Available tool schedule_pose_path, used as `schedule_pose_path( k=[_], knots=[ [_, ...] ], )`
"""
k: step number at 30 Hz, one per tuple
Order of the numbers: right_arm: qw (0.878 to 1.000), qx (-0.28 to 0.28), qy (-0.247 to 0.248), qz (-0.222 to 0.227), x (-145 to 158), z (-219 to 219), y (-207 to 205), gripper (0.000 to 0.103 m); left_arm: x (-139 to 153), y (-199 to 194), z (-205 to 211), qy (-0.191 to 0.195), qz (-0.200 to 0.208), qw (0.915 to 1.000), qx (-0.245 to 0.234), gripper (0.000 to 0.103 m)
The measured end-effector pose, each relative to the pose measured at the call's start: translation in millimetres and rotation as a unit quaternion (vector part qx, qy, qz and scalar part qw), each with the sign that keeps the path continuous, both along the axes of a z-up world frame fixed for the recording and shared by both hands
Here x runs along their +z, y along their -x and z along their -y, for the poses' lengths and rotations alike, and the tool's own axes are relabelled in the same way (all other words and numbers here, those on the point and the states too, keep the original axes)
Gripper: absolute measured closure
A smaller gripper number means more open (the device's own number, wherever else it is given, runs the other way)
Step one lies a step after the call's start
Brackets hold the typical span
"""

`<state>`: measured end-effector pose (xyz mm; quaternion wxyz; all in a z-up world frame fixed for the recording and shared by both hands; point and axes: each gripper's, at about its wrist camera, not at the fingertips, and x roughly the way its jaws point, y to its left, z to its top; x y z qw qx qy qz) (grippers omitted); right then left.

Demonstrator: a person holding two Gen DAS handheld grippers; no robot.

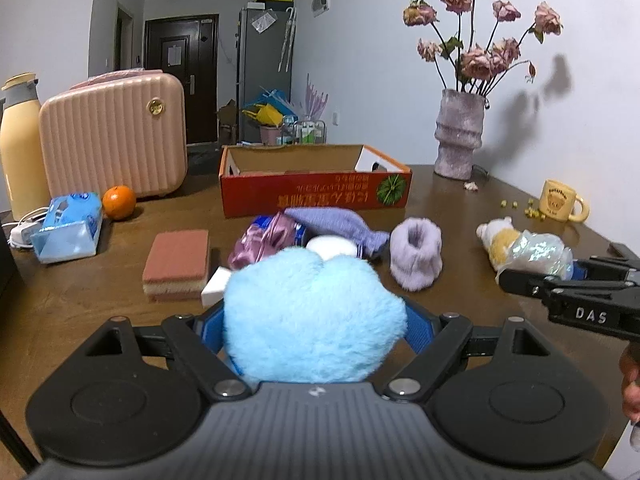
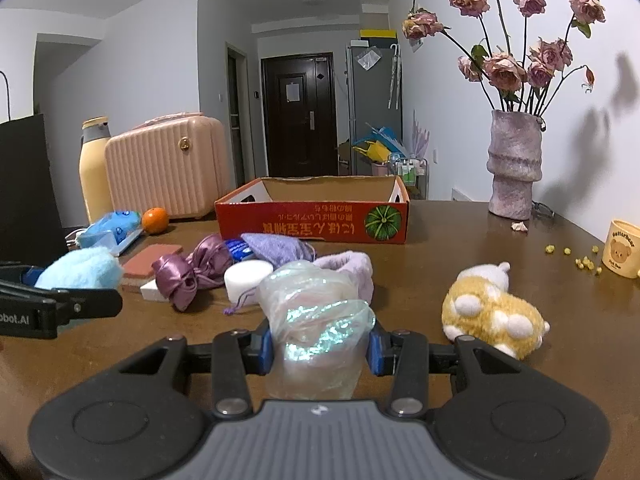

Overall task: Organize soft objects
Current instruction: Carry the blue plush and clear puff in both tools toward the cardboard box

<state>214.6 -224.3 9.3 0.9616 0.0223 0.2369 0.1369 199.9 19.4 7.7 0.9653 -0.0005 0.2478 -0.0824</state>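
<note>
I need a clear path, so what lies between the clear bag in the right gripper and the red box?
In the right wrist view, a purple fuzzy cuff lies just beyond the clear bag; past it, bare table up to the red box.

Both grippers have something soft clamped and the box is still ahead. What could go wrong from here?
The right gripper pinches a slick iridescent pouch, which might slip free before the red box. The left gripper clamps a bulky blue plush that blocks its camera's near view, so it could brush the purple satin bow ahead.
</note>
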Motion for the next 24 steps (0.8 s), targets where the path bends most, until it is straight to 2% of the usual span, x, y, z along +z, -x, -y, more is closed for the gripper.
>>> schedule_pose_path(
  k=[24],
  knots=[
    [1.0, -0.001, -0.003, 0.022, 30.1, -13.0, -84.7, 0.061, 41.7, -77.4, 11.9, 0.028, 0.041, 0.9987, 0.006, 0.018]
  ],
)
